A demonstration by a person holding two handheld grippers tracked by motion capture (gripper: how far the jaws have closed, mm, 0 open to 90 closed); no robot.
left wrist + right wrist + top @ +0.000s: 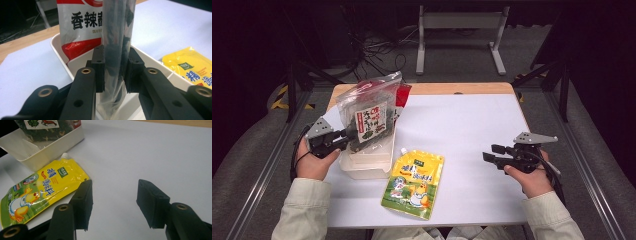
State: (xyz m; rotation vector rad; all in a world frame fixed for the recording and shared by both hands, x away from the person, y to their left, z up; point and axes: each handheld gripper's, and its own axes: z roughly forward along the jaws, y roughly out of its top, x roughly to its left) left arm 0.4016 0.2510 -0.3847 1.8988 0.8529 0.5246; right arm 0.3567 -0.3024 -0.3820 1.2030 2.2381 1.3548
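Right, the clear bag of dark dried food (371,112) is upright over the white tub (367,167), its lower end down inside the tub's walls, and the left gripper (346,134) has it pinched on its left edge, jaws clamped on the plastic. In the left gripper view you see it plainly: both black pads (99,67) press into the clear film (117,50), the bag standing between them, dark pieces showing through. Just behind it in the same tub stands a red and white packet (82,27) with printed characters, leaning against the far wall. The tub sits at the left side of the white table (472,125), near the person's left hand (314,162). Just beside the tub's near right corner lies the yellow spouted pouch (414,184), flat on the table, spout toward the tub and almost touching it. Over on the right, well apart from all this, the right gripper (488,153) hovers above bare tabletop, jaws spread wide with nothing between them; in the right gripper view the yellow pouch (37,195) lies off past one jaw, the tub (47,150) beyond it
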